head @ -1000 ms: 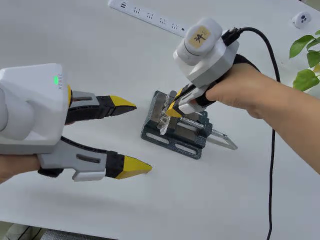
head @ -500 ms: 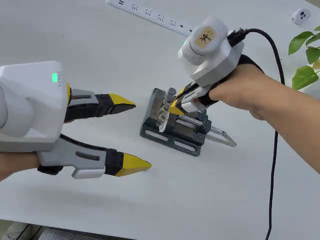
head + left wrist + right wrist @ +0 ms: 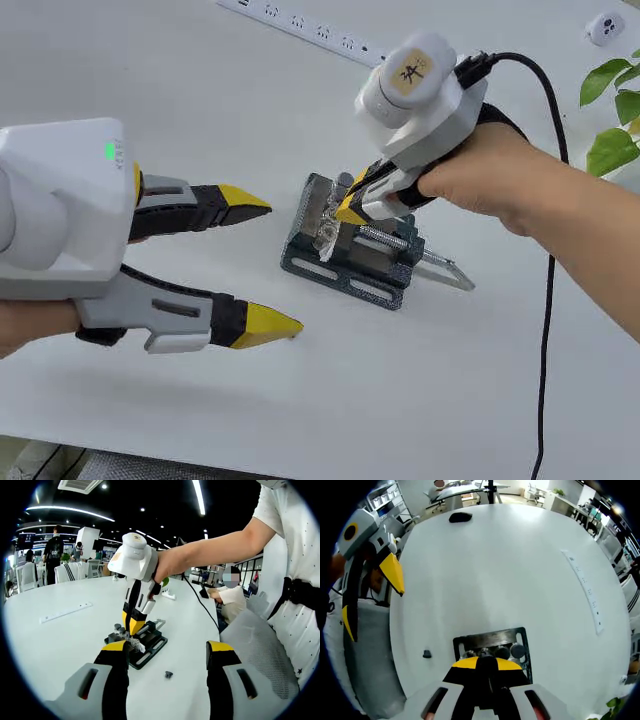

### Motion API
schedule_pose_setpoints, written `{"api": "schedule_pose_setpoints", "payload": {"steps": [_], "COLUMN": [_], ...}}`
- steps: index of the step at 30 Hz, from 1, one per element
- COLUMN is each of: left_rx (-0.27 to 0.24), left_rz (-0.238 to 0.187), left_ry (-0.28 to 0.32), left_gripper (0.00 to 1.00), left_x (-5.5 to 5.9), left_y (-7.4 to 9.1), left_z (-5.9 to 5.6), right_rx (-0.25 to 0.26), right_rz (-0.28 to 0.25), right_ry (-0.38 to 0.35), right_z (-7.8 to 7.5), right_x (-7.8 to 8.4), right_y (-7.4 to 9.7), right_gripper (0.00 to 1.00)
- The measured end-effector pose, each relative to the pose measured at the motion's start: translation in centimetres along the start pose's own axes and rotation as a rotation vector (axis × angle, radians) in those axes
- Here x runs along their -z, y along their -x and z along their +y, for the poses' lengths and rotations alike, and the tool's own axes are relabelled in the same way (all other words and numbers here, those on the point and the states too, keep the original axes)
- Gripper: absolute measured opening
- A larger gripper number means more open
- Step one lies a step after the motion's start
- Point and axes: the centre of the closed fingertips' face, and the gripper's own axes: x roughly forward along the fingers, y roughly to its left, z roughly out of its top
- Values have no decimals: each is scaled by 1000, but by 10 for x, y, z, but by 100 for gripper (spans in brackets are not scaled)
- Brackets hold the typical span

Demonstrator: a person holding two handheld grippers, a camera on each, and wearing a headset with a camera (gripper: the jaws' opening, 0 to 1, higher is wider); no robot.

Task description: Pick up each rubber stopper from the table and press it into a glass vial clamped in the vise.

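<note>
A dark metal vise [image 3: 352, 262] stands mid-table and clamps clear glass vials [image 3: 326, 236]; some carry grey stoppers [image 3: 517, 650]. My right gripper [image 3: 350, 208] hangs tip-down right over the vise jaws, shut on a dark rubber stopper [image 3: 487, 663] that sits between its yellow tips. In the left gripper view that gripper [image 3: 132, 622] stands just above the vise [image 3: 142, 642]. My left gripper [image 3: 265, 262] is open and holds nothing, left of the vise and apart from it. One loose stopper [image 3: 168, 674] lies on the table near the vise, also seen as a small dark stopper [image 3: 427, 654].
A white power strip [image 3: 300, 22] lies at the far edge. A black cable [image 3: 546, 250] trails from the right gripper down the right side. Green plant leaves [image 3: 612, 110] and a small white object [image 3: 604, 27] sit at the far right. The vise's handle [image 3: 445, 272] sticks out to the right.
The right gripper has shifted slightly up and right over the vise, still shut. The left gripper stays open in the same place.
</note>
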Motion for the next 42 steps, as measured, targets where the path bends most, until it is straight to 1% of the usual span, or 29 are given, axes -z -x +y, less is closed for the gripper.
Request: {"api": "schedule_pose_setpoints", "payload": {"steps": [5, 7, 8, 9, 11, 21, 24, 25, 30, 32, 34, 39, 42], "left_rx": [4, 4, 3, 3, 3, 9, 10, 11, 11, 13, 15, 16, 15], "left_rz": [1, 2, 2, 2, 3, 7, 7, 8, 8, 8, 10, 10, 11], "left_ry": [1, 1, 1, 0, 2, -3, -3, -6, -3, -3, -3, -2, -1], "left_gripper": [61, 61, 61, 61, 61, 61, 61, 61, 60, 60, 60, 60, 60], "left_x": [0, 1, 1, 1, 1, 1, 1, 1, 1, 1, 2, 2, 3], "left_y": [-1, -1, -1, -1, -1, -2, -2, -2, -2, -3, -3, -3, -3], "left_z": [0, 0, 0, 1, 1, 0, 0, 0, 1, 0, -1, -1, -1], "right_rx": [11, 21, 22, 18, 18, 5, -6, -15, -23, -31, -32, -55, -60], "right_rz": [-3, 8, 10, 7, 6, -11, -26, -39, -52, -63, -67, -90, -101], "right_ry": [36, 71, 71, 73, 84, 49, 20, -9, -28, -47, -49, -84, -93], "right_z": [1, 1, 2, 3, 2, -1, -1, 0, -1, 1, 4, 6, 7], "right_x": [-2, -2, -2, -2, -3, -3, -3, -3, 0, 1, 1, -4, -5], "right_y": [0, 0, 0, 1, 4, 3, 3, 3, 5, 6, 6, 5, 6], "right_gripper": [6, 5, 5, 2, 1, 2, 2, 2, 3, 3, 3, 6, 3]}}
